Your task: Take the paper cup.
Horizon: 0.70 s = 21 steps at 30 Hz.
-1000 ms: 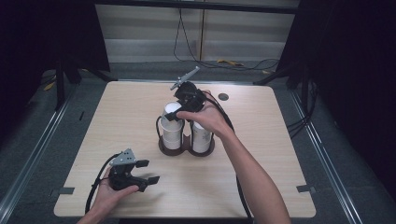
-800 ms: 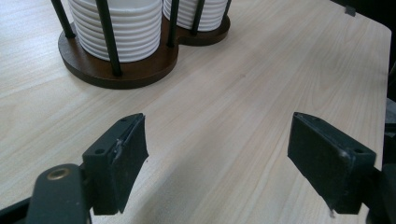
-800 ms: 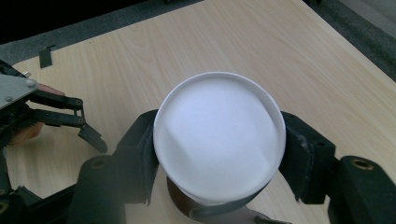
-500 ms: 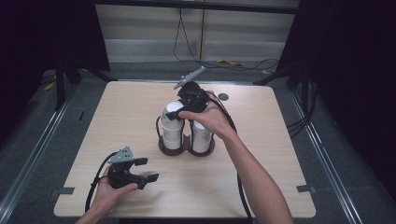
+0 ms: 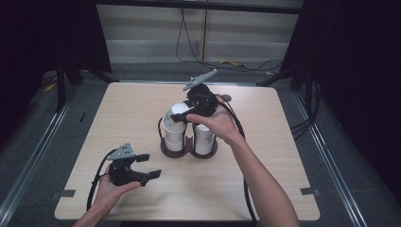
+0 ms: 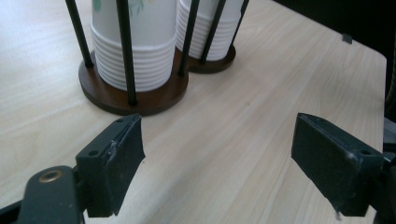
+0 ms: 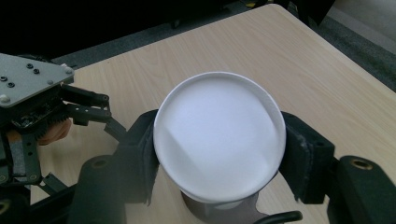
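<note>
I am pinching a white paper cup (image 7: 219, 140) with my right gripper (image 7: 219, 154), one jaw pressing on each side of it just under the rim; it is sitting at the top of the left cup stack (image 5: 174, 130) in the middle of the worktop (image 5: 283, 123). That stack is standing in a dark round-based holder (image 5: 188, 150) with thin black upright rods, and a second stack of cups (image 5: 204, 137) is standing just right of it in the same holder. My right hand (image 5: 215, 120) is reaching in from the near right, over the second stack.

I am keeping my left gripper (image 5: 146, 166) at the near left of the worktop, well apart from the holder, with its jaws spread wide and nothing between them. It is facing the holder, whose base (image 6: 135, 95) and ribbed cup rims are showing just beyond the jaws.
</note>
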Available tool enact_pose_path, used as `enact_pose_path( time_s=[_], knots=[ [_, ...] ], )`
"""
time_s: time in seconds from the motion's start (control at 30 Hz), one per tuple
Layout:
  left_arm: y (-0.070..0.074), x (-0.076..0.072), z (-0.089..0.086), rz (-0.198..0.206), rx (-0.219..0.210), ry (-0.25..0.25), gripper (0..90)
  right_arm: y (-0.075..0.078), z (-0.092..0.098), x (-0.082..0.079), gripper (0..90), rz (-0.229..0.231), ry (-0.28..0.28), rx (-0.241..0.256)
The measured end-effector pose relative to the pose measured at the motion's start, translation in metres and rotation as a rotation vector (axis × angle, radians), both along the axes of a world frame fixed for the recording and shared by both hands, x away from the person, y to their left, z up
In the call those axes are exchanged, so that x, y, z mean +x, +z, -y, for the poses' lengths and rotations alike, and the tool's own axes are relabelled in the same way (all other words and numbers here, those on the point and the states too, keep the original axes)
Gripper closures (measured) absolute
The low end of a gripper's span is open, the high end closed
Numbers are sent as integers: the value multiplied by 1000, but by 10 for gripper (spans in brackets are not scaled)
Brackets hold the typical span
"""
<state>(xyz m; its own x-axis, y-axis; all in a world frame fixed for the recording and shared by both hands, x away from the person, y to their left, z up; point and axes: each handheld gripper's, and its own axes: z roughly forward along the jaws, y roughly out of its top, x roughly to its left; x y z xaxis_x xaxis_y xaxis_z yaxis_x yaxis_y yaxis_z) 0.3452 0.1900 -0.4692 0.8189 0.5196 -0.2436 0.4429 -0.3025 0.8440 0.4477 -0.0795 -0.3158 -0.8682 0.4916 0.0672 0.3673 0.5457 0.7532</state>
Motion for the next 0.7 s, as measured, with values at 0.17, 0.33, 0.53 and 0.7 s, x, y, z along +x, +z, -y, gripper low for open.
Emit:
enact_pose_path(
  time_s=[0.17,0.33,0.53,0.7],
  knots=[
    [4,-1,2,12,-12,-3,187,0,5,-8,370,13,-7,19],
    [10,2,4,24,-3,6,194,2,10,-18,371,24,-1,51],
    [16,6,10,33,-17,0,203,0,15,-32,371,18,8,70],
    [20,8,18,36,-35,-17,203,-8,18,-47,372,14,18,86]
  ],
)
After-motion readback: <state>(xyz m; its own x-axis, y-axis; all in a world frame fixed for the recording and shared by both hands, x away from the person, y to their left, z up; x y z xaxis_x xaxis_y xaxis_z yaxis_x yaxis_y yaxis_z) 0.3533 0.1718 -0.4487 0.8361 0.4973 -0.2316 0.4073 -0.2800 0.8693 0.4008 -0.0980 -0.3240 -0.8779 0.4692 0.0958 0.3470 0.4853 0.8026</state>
